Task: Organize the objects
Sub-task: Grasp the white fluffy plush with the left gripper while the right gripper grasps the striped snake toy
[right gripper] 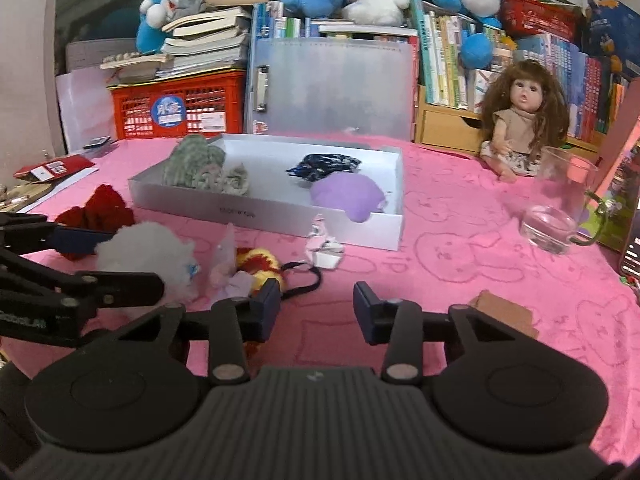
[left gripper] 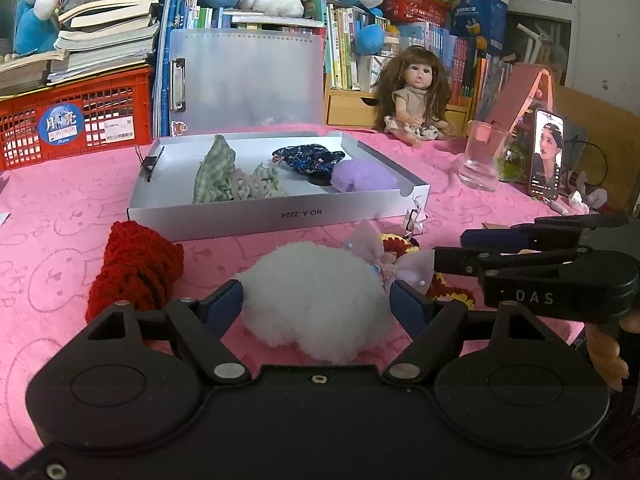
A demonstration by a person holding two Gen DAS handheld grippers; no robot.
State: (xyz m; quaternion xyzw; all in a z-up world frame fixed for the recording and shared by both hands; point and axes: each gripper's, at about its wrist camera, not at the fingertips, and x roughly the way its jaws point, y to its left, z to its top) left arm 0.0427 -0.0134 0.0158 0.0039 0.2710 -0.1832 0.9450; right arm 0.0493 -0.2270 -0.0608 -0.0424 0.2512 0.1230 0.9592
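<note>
From the left wrist camera, the left gripper (left gripper: pixel 316 300) points a little downward at the table. Its two blue pads are wide apart, with a white fluffy ball (left gripper: pixel 316 300) sitting between them. The pads are right at the ball's sides, but I cannot tell if they press on it. To its left lies a red knitted thing (left gripper: pixel 134 272). To its right a pale bow (left gripper: pixel 400 264) lies on a red and yellow knitted thing (left gripper: pixel 452 294), and the right gripper (left gripper: pixel 464 248) reaches in from the side with "DAS" on it. Straight ahead is a white box (left gripper: pixel 276 212) with "NO.A-224" printed upside down. Inside are a green checked cloth (left gripper: pixel 224 176), a dark blue cloth (left gripper: pixel 308 158) and a purple puff (left gripper: pixel 362 176).

From the right wrist camera, the right gripper (right gripper: pixel 316 308) also tilts down. Its pads are apart with only pink table cloth (right gripper: pixel 460 264) between them. It holds nothing. A black hair band (right gripper: pixel 308 276) lies just ahead of its left pad. The left gripper (right gripper: pixel 132 264) sits to the left, around the ball.
</note>
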